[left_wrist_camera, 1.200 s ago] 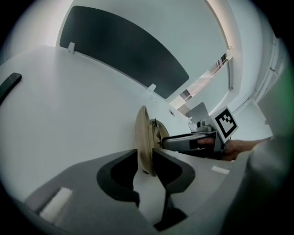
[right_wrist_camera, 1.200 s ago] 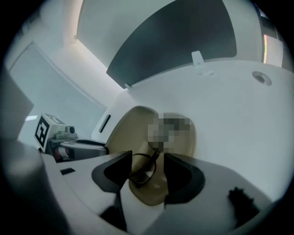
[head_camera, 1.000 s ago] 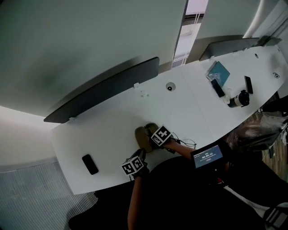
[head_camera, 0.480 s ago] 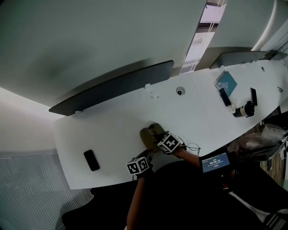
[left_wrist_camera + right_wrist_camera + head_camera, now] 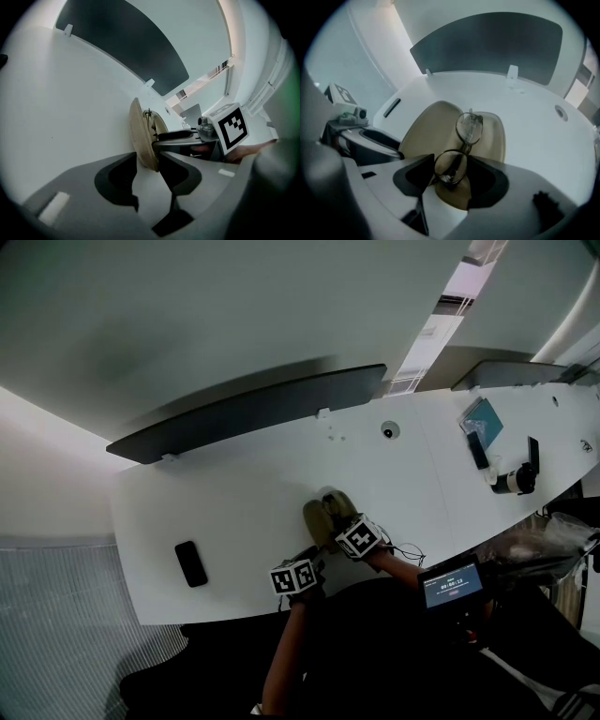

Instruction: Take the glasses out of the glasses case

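Head view: both grippers meet over the tan glasses case (image 5: 328, 514) near the front edge of the white worktop (image 5: 234, 493). A dark phone (image 5: 190, 563) lies well apart at lower left of the frame.
Glasses case: it lies open like a clamshell, both halves flat on the worktop, so the hollow faces up and can be reached from above.
Left gripper (image 5: 149, 161): it comes in low beside the case. Its fingers (image 5: 117, 178) are opening, and the rim of one case half stands between them with a gap on one side, so nothing is pinched. I'd judge it is there to keep the light case from sliding or lifting with the glasses.
Right gripper (image 5: 450, 168): it points steeply down into the case. Its fingers (image 5: 412, 176) look drawn in on the near lens rim of the glasses (image 5: 468, 126).
Glasses: they stand on end at lower centre of the right gripper view, near lens between the fingers, far lens over the case's hollow. I cannot tell whether they touch the lining.
Why that hold: the rim is the one part standing proud of the hollow, though thin wire could slip.
Stage: by my judgement the glasses are gripped but not yet clear of the case.
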Demonstrator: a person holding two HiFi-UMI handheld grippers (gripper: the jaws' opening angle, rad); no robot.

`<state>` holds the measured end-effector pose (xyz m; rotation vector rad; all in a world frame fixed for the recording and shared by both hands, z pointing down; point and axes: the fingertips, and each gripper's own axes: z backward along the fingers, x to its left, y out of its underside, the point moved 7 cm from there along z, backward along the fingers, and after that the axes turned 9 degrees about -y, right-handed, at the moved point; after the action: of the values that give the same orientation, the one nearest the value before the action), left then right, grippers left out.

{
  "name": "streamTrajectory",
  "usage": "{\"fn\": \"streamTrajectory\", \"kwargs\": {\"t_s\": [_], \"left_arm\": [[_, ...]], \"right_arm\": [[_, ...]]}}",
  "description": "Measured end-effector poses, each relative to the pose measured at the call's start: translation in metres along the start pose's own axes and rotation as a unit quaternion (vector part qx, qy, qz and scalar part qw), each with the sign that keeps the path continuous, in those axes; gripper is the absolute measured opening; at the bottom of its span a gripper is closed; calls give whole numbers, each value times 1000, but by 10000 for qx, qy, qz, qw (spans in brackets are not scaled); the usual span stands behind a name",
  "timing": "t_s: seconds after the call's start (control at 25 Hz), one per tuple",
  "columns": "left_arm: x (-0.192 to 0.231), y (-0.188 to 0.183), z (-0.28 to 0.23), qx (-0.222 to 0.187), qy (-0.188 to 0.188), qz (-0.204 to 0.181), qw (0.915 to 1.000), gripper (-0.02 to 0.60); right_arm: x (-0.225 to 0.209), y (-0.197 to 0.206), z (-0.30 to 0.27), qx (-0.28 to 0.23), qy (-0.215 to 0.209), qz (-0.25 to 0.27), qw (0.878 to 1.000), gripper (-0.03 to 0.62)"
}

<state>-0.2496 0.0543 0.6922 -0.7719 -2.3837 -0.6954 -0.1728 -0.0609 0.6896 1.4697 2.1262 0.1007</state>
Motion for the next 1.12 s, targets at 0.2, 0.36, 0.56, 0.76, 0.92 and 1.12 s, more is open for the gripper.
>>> {"fn": "streamTrajectory", "kwargs": {"t_s": [0.2, 0.36, 0.56, 0.76, 0.92, 1.12], "left_arm": [[-2, -1, -3, 99, 13, -60, 9999, 155], [-4, -7, 0, 97, 14, -172, 9998, 156], [-4, -6, 4, 123, -10, -279, 9995, 155], [-11, -8, 5, 131, 27, -384, 9992, 155], [-23, -9, 10, 78, 3, -403, 9992, 153], [-38, -18, 28, -249, 161, -278, 9992, 155]], "right_arm": [[-14, 6, 2, -149, -549, -369, 9977, 218], [-20, 13, 7, -162, -723, -824, 9938, 207], [-11, 12, 24, -29, -212, -54, 9998, 128], [-18, 13, 31, 201, 277, 551, 9979, 69], [-20, 10, 40, 123, 363, 760, 9964, 50], [-17, 11, 57, -237, 164, 480, 9984, 15]]}}
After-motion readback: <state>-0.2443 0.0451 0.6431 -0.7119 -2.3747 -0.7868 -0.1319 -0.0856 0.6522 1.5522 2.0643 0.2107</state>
